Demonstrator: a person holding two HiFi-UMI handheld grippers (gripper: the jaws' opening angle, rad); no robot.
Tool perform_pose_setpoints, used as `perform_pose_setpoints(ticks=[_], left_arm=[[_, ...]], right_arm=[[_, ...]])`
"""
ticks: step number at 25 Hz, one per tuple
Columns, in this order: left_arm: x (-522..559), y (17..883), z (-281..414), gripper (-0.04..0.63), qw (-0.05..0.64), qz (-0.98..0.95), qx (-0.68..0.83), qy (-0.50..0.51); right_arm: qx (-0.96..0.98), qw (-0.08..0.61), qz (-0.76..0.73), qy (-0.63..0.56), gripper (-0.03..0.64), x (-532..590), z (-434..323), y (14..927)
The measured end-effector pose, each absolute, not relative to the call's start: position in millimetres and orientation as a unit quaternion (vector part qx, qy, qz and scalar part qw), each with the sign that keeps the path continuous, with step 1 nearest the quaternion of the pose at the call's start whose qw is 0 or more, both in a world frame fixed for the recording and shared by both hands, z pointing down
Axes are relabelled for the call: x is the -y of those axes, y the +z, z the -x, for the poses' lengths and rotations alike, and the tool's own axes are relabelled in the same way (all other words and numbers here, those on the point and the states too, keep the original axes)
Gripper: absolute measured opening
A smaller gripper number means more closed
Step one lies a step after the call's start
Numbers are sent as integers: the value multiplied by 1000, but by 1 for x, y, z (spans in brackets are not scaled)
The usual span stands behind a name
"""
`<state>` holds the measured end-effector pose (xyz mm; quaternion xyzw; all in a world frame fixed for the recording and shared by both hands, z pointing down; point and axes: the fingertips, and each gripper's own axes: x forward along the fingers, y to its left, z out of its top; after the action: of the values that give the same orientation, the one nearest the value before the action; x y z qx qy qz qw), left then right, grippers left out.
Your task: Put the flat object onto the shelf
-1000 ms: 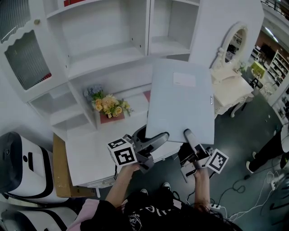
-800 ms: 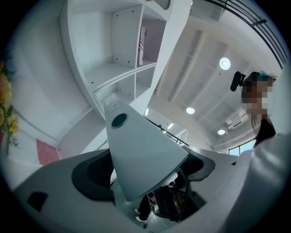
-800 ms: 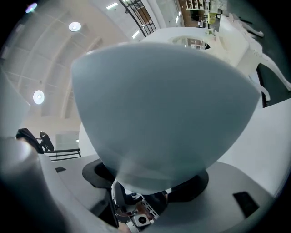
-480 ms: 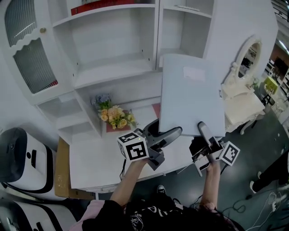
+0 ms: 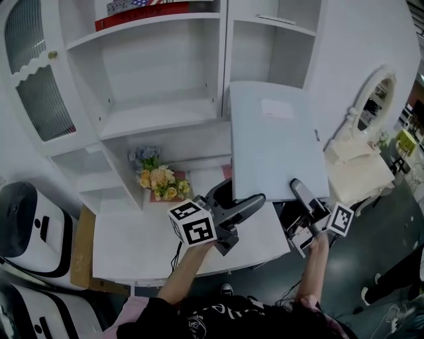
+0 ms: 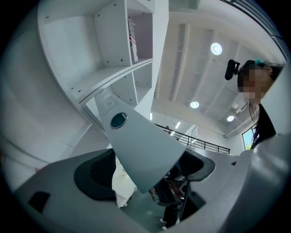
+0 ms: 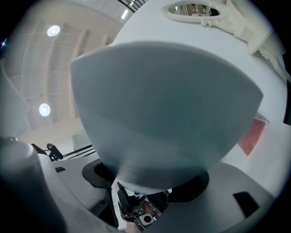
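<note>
A flat grey folder (image 5: 277, 139) with a white label hangs in the air before the white shelf unit (image 5: 159, 114), its far edge near the right-hand compartment. My left gripper (image 5: 246, 201) is shut on the folder's near left corner, and my right gripper (image 5: 299, 190) is shut on its near right edge. In the left gripper view the folder (image 6: 136, 145) runs out between the jaws toward the shelf boards (image 6: 107, 79). The folder (image 7: 163, 104) fills most of the right gripper view and hides what lies beyond.
A bunch of yellow flowers (image 5: 159, 180) stands on a red mat at the back of the white desk (image 5: 146, 242). Red-spined things (image 5: 132, 13) lie on the top shelf. A white vanity with an oval mirror (image 5: 374, 99) stands at right, a white machine (image 5: 23, 225) at left.
Both grippers have carried the folder up and away from me toward the shelf unit. Its far edge now reaches the right-hand compartment.
</note>
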<state>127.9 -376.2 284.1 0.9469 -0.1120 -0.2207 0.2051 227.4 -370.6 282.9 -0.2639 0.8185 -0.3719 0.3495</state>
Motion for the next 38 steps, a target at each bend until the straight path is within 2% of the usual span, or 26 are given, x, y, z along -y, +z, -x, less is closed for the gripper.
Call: perform_pose_setpoints(ticks=[11,30,38], left_arm=[[393,288,-161,439,194,-940,157,-231],[460,262,-168,439,180,-918,218,-280],[496,246,-159,439,214,-896,229,-315]], right_arm=[[-820,333,212,-414,318,404,-264,286],[-764,480,199,-383,319,469,-286,266],[-769,481,223,-356,318,471,-290,265]])
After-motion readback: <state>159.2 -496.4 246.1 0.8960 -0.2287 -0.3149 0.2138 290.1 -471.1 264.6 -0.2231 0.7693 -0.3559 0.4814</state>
